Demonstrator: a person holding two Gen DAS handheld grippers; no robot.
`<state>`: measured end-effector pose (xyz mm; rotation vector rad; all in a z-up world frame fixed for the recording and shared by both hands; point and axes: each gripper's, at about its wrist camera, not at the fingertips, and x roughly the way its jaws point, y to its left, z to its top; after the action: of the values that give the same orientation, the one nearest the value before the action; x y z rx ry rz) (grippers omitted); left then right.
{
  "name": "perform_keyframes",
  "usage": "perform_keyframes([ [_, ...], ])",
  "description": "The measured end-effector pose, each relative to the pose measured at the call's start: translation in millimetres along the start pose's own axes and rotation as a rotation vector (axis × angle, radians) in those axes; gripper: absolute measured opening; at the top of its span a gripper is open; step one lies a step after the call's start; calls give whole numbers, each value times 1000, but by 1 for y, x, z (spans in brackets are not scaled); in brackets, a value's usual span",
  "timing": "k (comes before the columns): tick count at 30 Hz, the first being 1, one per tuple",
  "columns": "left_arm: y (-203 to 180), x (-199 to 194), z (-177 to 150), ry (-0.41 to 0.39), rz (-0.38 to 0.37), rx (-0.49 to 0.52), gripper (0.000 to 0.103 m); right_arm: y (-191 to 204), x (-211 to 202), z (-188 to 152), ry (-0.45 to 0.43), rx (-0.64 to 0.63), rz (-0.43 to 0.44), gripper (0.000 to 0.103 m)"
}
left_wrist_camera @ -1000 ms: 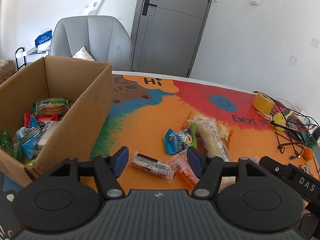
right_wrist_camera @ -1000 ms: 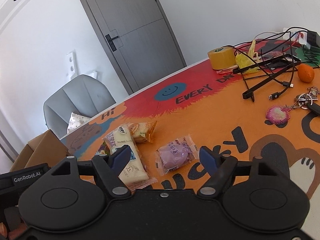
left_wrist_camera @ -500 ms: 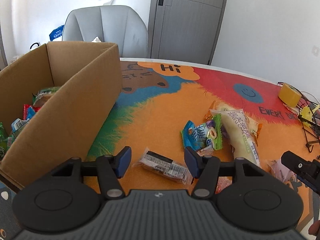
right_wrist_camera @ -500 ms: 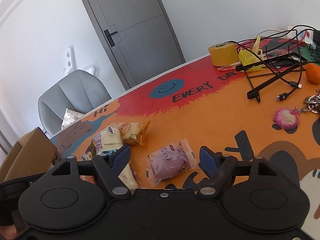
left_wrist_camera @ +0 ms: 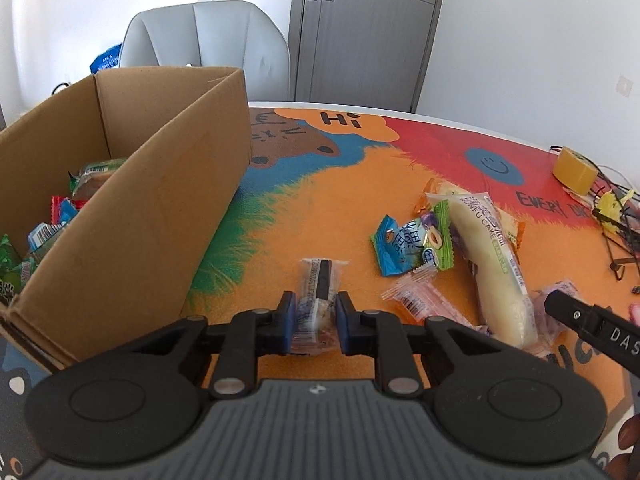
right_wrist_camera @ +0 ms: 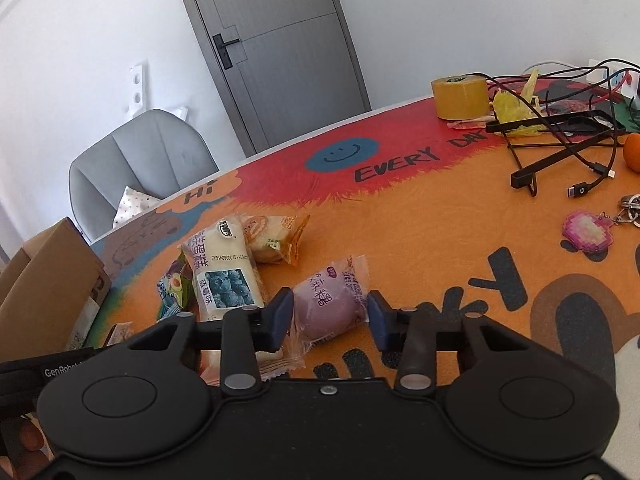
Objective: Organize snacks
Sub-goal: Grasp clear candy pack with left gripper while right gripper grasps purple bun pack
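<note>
The colourful printed desk mat (right_wrist_camera: 400, 216) is showing "Hi" and "EVERY DAY"; the long cream cake packet (left_wrist_camera: 490, 258) is reading "CAKE"; the black left gripper body (right_wrist_camera: 44, 368) is reading "GenRobot".

Clear-wrapped dark snack bar (left_wrist_camera: 318, 300) lengthwise between gripper pads (left_wrist_camera: 287, 322), beside snack-filled cardboard box (left_wrist_camera: 132, 216).

table (left_wrist_camera: 320, 216): orange cartoon mat | on it: cardboard box (left_wrist_camera: 152, 216); snack packets (left_wrist_camera: 412, 246); tape roll (right_wrist_camera: 460, 97); cables (right_wrist_camera: 576, 148)

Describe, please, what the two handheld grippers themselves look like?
Both are matte black with twin round discs and silver pivot screws. The left gripper has blue finger pads and a ribbed grey body; the right gripper has darker blue pads and a smooth black body.
</note>
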<state>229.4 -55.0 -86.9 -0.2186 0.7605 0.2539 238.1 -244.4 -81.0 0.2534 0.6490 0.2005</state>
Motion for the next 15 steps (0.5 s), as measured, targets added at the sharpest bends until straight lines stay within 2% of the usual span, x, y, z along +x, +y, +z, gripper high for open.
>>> perform_keyframes([
  [15,5,-38,1,-72,-63,3,16,7,-46,-3,-82,49,63,34],
])
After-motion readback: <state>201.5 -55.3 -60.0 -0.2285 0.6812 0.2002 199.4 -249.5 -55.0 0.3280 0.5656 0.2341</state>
